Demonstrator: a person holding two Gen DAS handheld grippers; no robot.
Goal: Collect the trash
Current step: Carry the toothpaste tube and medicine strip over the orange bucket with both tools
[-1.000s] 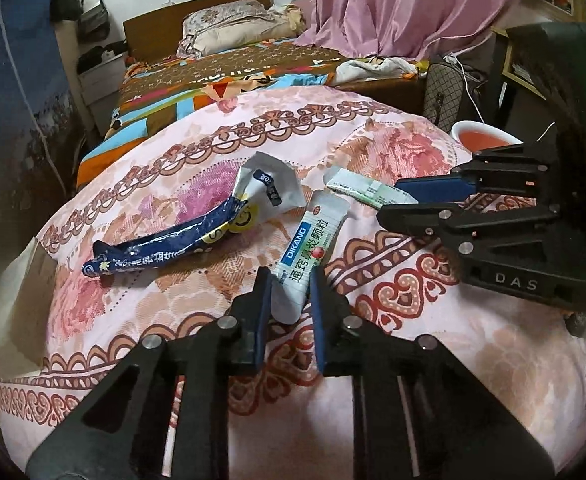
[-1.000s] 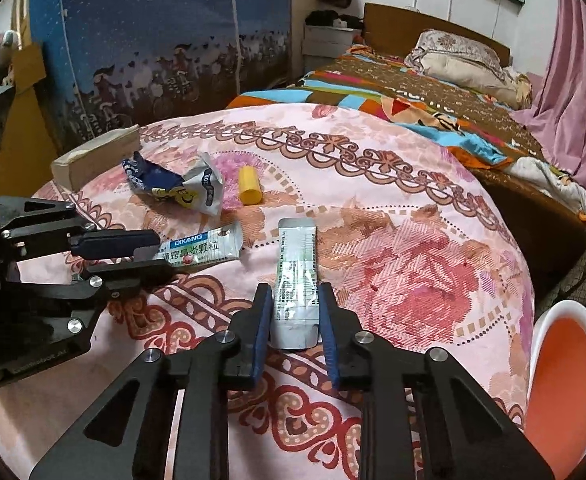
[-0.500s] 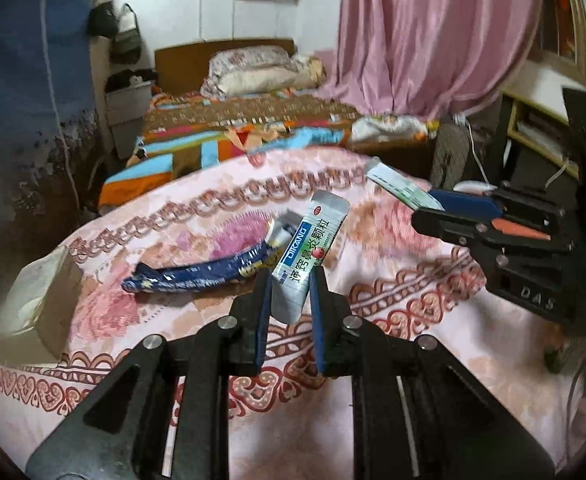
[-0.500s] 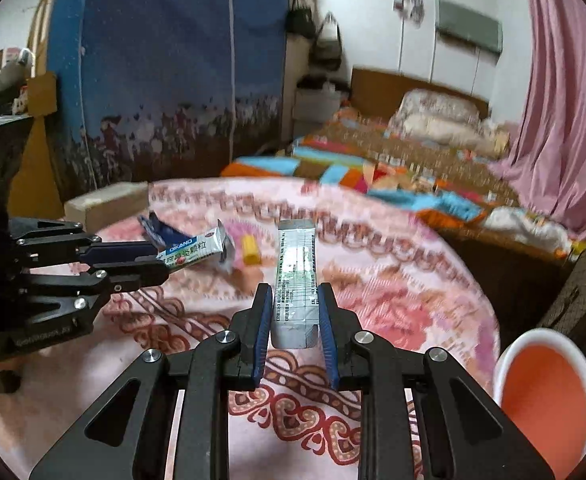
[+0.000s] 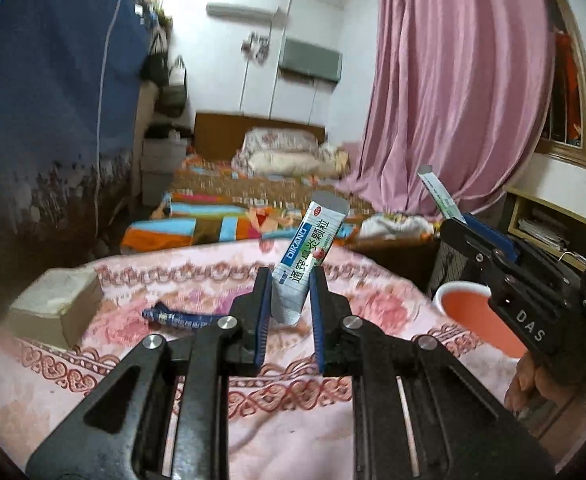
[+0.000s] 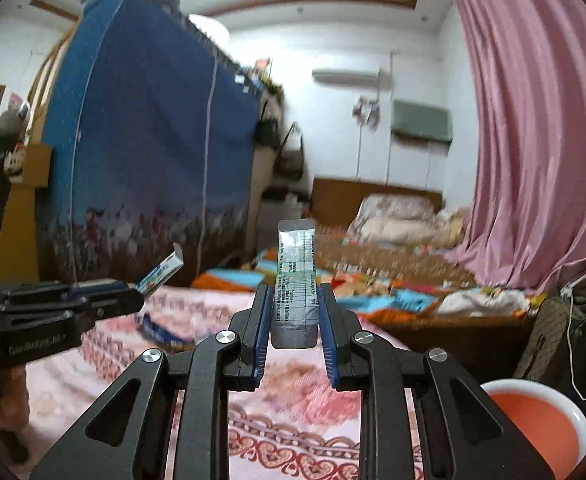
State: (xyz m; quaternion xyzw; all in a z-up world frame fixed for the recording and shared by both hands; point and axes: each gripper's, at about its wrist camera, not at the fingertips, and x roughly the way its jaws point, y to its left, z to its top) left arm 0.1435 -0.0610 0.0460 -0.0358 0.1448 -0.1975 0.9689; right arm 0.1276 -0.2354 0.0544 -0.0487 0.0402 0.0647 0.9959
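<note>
A blue-and-white sachet (image 5: pixel 307 258) is pinched in the left tool (image 5: pixel 290 300), and a green-and-white sachet (image 6: pixel 296 280) is clamped in the right tool (image 6: pixel 295 322); both are held clear above the counter (image 5: pixel 333 432). The carrying step is judged to be in hand. The orange bin (image 6: pixel 533 426), at five o'clock in the right view, is to be reached next for release. A blue wrapper (image 5: pixel 173 317) is left on the counter at nine o'clock.

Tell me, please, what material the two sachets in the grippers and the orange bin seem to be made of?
Blue sachet: likely foil-laminated plastic film; glossy print, matte silver crimped ends. Green sachet: seemingly the same, with a grey textured seal strip at the bottom. Bin: probably smooth moulded plastic, with an orange inside and white rim; blur leaves this open.
</note>
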